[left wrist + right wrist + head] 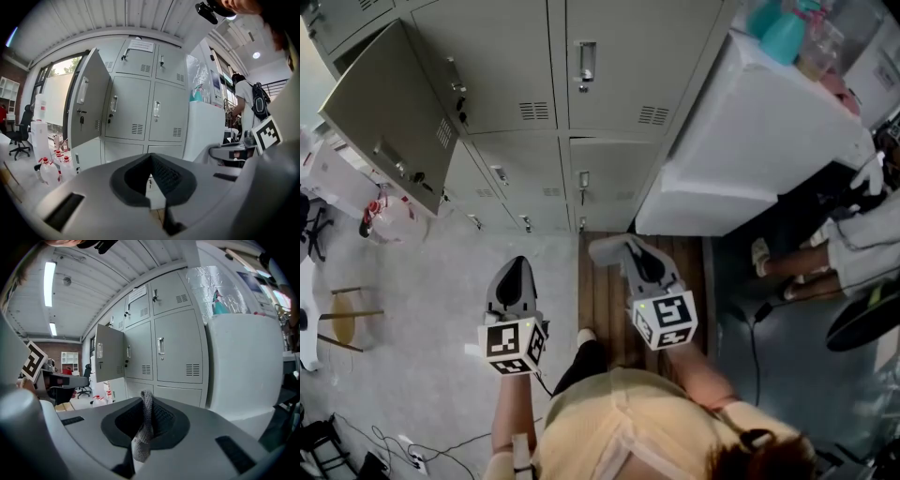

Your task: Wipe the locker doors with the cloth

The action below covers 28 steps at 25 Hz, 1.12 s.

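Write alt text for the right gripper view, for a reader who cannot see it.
The right gripper is shut on a strip of grey cloth and points toward a bank of grey lockers. One locker door at the left stands open, the others in view look closed, and a white cabinet stands to their right.

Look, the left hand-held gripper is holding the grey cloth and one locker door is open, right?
Wrong side: the right hand-held gripper holds the grey cloth, as the right gripper view shows. The left hand-held gripper is empty. One locker door is open.
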Motion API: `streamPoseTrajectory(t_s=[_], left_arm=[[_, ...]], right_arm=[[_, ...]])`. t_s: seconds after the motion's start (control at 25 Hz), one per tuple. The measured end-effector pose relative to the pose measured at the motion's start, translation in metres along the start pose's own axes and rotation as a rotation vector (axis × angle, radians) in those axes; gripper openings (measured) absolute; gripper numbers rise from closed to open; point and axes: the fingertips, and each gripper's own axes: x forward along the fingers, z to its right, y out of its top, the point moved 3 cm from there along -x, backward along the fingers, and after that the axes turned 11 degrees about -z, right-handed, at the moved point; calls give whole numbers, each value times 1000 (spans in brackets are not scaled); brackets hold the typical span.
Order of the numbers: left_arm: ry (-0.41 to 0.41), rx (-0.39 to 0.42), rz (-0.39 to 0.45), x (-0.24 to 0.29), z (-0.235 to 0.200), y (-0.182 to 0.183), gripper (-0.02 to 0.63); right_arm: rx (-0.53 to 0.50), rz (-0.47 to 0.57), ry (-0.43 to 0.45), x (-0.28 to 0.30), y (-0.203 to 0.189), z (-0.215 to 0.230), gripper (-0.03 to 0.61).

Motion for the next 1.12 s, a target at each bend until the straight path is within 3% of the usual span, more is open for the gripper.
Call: streamPoseTrajectory(t_s=[0.48,1.12], left_arm=[[-55,-5,-17,56,-30,8,-14],[65,-85,-24,144,-40,23,-14]], right_arm=[[-13,-46,-44,62,15,5,18],[-106,-59,93,168,39,51,18]])
